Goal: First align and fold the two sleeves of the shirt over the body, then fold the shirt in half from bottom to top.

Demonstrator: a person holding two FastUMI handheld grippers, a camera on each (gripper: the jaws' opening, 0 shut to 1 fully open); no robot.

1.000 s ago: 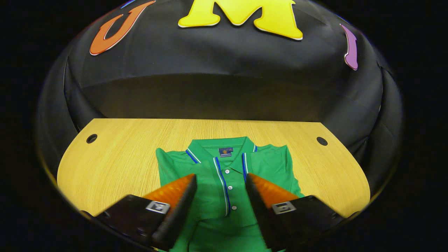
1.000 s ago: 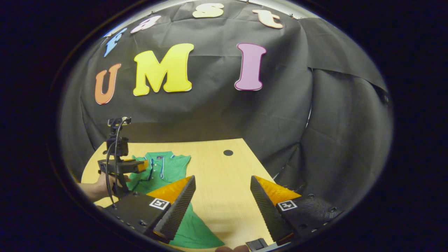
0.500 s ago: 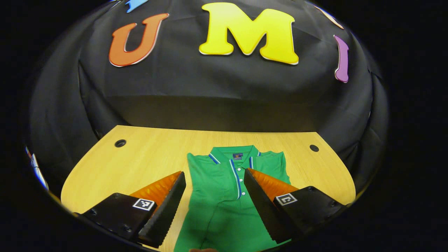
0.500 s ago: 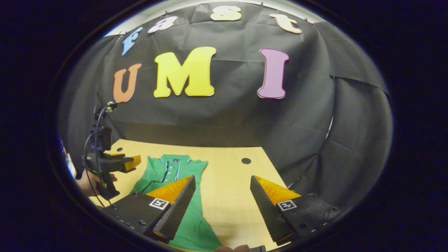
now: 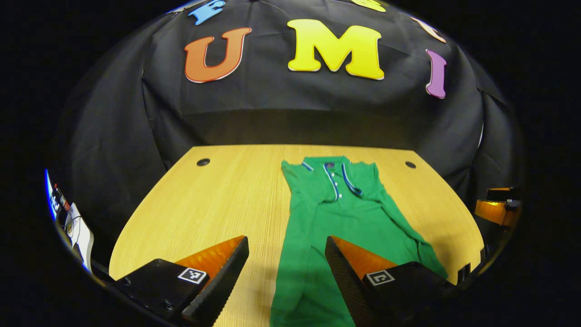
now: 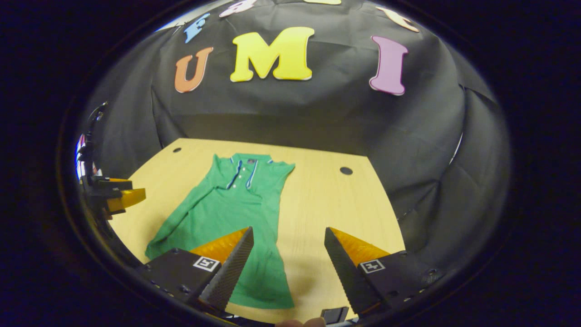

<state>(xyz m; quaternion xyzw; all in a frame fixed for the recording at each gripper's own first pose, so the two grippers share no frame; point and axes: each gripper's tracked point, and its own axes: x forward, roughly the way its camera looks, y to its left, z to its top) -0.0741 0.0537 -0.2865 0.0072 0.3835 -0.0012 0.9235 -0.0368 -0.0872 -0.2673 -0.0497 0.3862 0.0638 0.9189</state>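
Note:
A green polo shirt (image 5: 345,218) (image 6: 231,213) lies flat on the wooden table (image 5: 227,200) (image 6: 327,204), collar toward the far wall, both sleeves folded over the body. My left gripper (image 5: 287,277) is open above the shirt's lower left edge, holding nothing. My right gripper (image 6: 287,272) is open above the shirt's lower right hem and the bare wood beside it, also holding nothing. In the left gripper view the right gripper (image 5: 497,206) shows at the far right edge. In the right gripper view the left gripper (image 6: 113,195) shows at the far left edge.
The table has round cable holes near its far corners (image 5: 203,161) (image 5: 410,164) (image 6: 346,170). Black cloth closes the booth behind and at the sides. Bare wood lies on both sides of the shirt. Some equipment (image 5: 68,222) stands past the table's left edge.
Both grippers have pulled back and risen from over the shirt toward its bottom end, so the whole shirt now shows. Both stay open.

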